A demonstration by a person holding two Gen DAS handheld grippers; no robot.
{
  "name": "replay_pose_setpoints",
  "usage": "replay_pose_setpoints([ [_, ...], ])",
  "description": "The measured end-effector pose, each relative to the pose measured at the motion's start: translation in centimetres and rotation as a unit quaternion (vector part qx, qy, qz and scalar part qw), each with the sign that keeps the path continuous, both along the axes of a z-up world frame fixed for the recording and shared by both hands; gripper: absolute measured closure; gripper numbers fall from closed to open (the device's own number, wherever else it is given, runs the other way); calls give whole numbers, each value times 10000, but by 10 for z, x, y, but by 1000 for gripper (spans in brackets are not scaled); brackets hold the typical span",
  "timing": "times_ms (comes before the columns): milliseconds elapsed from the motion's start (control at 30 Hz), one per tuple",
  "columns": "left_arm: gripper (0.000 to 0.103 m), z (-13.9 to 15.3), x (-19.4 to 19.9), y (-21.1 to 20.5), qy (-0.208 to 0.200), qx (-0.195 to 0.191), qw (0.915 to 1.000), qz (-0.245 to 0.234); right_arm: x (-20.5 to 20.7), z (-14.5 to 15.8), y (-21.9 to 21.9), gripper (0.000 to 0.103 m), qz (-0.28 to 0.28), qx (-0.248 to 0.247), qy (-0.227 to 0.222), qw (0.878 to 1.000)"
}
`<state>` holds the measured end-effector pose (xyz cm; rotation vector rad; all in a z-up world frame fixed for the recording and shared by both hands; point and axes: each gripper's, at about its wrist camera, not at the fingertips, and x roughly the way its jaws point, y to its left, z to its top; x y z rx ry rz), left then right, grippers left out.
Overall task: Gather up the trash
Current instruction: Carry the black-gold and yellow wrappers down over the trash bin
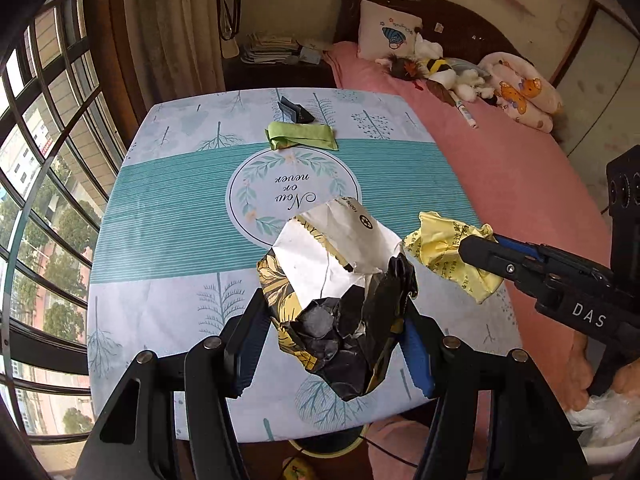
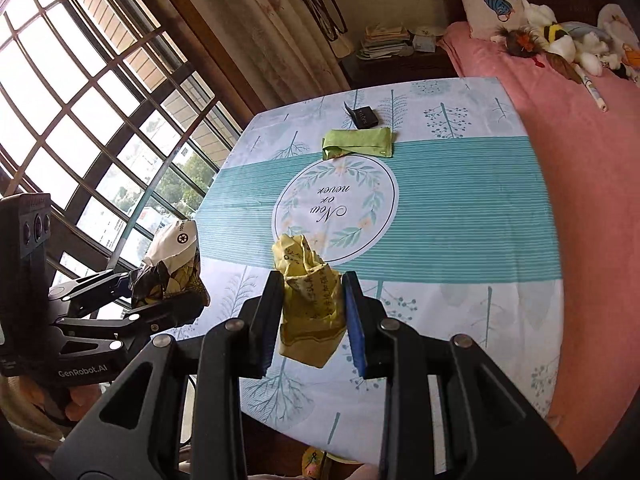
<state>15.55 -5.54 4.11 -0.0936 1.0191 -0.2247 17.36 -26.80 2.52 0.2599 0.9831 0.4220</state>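
Note:
My left gripper is shut on a crumpled black, yellow and white wrapper and holds it above the near part of the table. It also shows in the right wrist view. My right gripper is shut on a crumpled yellow wrapper, also lifted over the table; it shows in the left wrist view. A green packet and a small black box lie at the table's far side.
A bed with a pink cover runs along the table's right side, with a pillow, soft toys and a pen on it. A barred window is at the left. A nightstand with stacked papers stands behind the table.

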Motion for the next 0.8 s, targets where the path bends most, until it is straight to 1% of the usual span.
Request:
replay_pose_setpoints([
  [133, 42, 7, -53, 26, -164, -116, 9997, -168, -64, 8, 20, 77, -266, -91, -82, 9996],
  [200, 42, 8, -80, 37, -224, -111, 9993, -287, -97, 9, 30, 77, -411, -131, -90, 9990],
  [300, 42, 2, -118, 51, -189, -134, 9987, -463, -147, 7, 44, 77, -596, -193, -39, 9980],
  [400, 42, -10, -153, 61, -82, -73, 9978, -660, -193, -2, 56, 77, -774, -218, 88, 9967],
  [600, 42, -45, -192, 63, 348, -126, 9958, -837, -258, -27, 74, 77, -935, -337, 507, 9938],
  [733, 42, -66, -203, 54, 512, -54, 9949, -867, -281, -42, 76, 77, -967, -438, 712, 9918],
  [800, 42, -78, -208, 48, 607, 5, 9942, -885, -286, -52, 75, 77, -992, -479, 833, 9904],
])
